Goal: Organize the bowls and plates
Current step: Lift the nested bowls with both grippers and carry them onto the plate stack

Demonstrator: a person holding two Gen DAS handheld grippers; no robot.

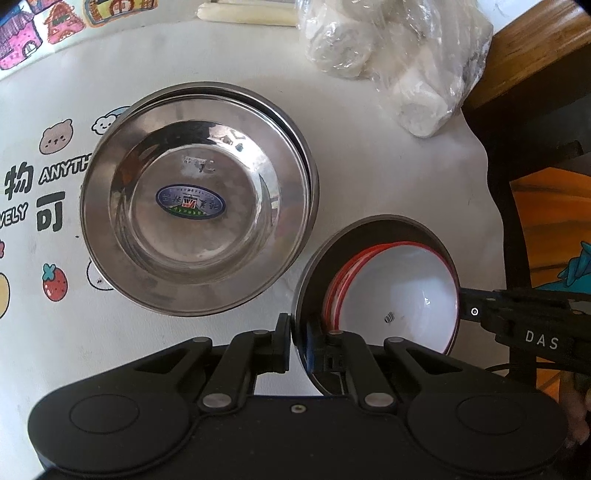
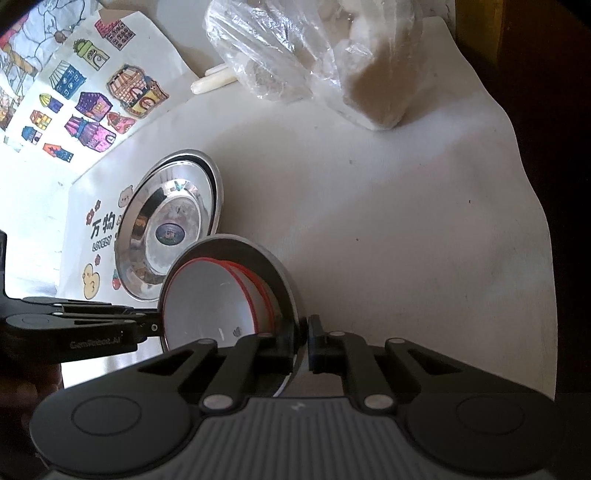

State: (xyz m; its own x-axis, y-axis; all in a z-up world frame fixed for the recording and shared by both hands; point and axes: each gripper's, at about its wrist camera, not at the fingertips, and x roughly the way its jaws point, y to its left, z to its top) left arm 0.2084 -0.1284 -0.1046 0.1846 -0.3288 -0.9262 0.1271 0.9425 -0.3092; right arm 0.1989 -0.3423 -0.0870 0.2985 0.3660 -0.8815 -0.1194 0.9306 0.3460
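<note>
Left wrist view. Steel plates (image 1: 195,199) — a stack of at least two, nested, the top one bearing a blue oval sticker — rest on the white tablecloth (image 1: 369,177) printed with cartoon motifs. To their right, a dark-rimmed metal bowl (image 1: 314,291) holds nested white bowls with red rims (image 1: 399,291); how many lie inside cannot be told for certain, though two or more red rims show. The left gripper (image 1: 291,341) has its tongs clamped on the near rim of the metal bowl, one finger outside the wall, one inside. The right gripper (image 1: 476,312) reaches in from the right, its tip at the opposite edge of the same bowl group. A clear plastic bag (image 1: 399,62) of pale rolls and some white sticks (image 1: 247,14) lie at the far side.

Right wrist view. The right gripper's tongs are closed on the metal bowl's rim on this side; the left gripper meets the far rim. The plates lie just beyond, very near the bowl stack.

Progress, as judged: plates gathered, bowls nested — sorting looks largely done. Remaining: setting the bowl stack in its final place, whether beside or on the plates cannot be told.
</note>
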